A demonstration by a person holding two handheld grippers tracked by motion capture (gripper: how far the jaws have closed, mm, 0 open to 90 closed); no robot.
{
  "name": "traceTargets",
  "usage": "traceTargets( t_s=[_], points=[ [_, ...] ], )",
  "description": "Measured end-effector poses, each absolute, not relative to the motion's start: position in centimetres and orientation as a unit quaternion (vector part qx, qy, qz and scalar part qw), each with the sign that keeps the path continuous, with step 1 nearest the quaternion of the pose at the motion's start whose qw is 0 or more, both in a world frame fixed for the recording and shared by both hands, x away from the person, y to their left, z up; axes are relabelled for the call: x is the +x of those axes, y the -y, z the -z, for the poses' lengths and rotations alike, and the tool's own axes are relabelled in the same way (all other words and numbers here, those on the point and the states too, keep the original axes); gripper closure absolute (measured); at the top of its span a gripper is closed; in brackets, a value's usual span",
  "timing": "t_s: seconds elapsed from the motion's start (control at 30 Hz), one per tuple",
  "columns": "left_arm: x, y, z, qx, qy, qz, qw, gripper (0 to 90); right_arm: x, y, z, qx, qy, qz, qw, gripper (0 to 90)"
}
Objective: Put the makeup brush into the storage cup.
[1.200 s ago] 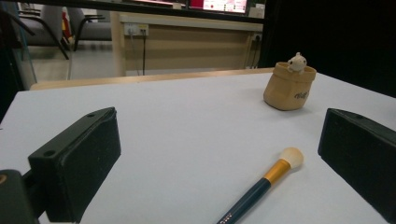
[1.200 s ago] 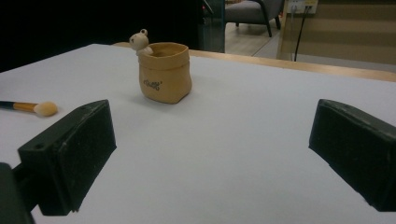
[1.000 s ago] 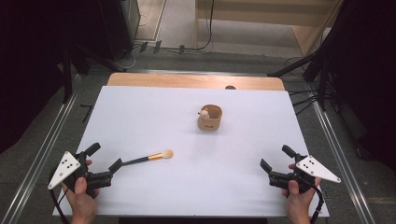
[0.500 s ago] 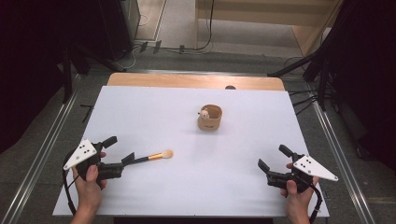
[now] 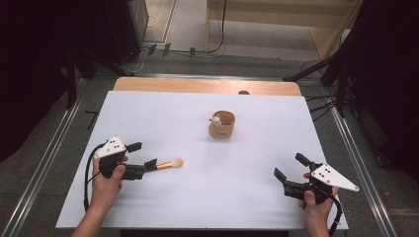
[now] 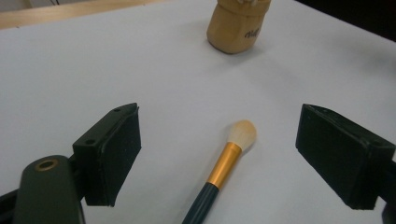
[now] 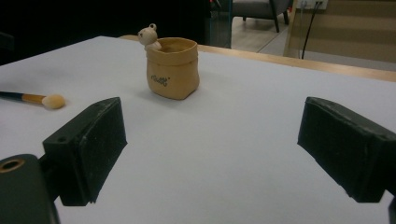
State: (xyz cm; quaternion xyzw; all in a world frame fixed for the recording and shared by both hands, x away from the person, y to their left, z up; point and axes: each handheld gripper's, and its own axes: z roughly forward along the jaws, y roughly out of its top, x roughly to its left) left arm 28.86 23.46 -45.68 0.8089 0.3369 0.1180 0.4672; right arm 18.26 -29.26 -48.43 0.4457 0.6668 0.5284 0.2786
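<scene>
Brush point(image 6: 223, 168) lay flat on the white counter point(image 5: 207, 197), its pale bristle tip pointing toward the middle and its dark handle running back between the jaws of the left tool point(image 5: 140, 159). That tool stood wide open around the handle, neither pad touching it in the left gripper view, held low in the left hand point(image 5: 106, 178). Farther in, near the counter's centre, sat a small tan pot point(image 5: 222, 124) with a little bear figure point(image 7: 149, 36) on its rim. The right tool point(image 5: 291, 173) rested well apart at the near right, also spread wide with nothing between its pads.
</scene>
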Motion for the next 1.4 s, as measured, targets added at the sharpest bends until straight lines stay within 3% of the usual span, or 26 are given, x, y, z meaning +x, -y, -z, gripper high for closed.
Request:
traceTargets(
  t_s=[0.27, 0.7, 1.4],
  points=[
    [30.0, -21.6, 45.9, 0.848, -0.329, -0.095, 0.404, 20.6, 18.4, 28.9, 48.4, 0.435, -0.678, -0.523, 0.279, 8.9],
    [31.7, -19.9, 45.9, 0.909, -0.307, -0.035, 0.280, 40.5, 18.5, 28.8, 48.6, 0.436, -0.683, -0.518, 0.274, 10.2],
    [33.3, -16.2, 46.5, 0.959, -0.248, -0.018, 0.133, 66.5, 18.5, 28.7, 48.7, 0.435, -0.686, -0.514, 0.274, 12.5]
  ],
)
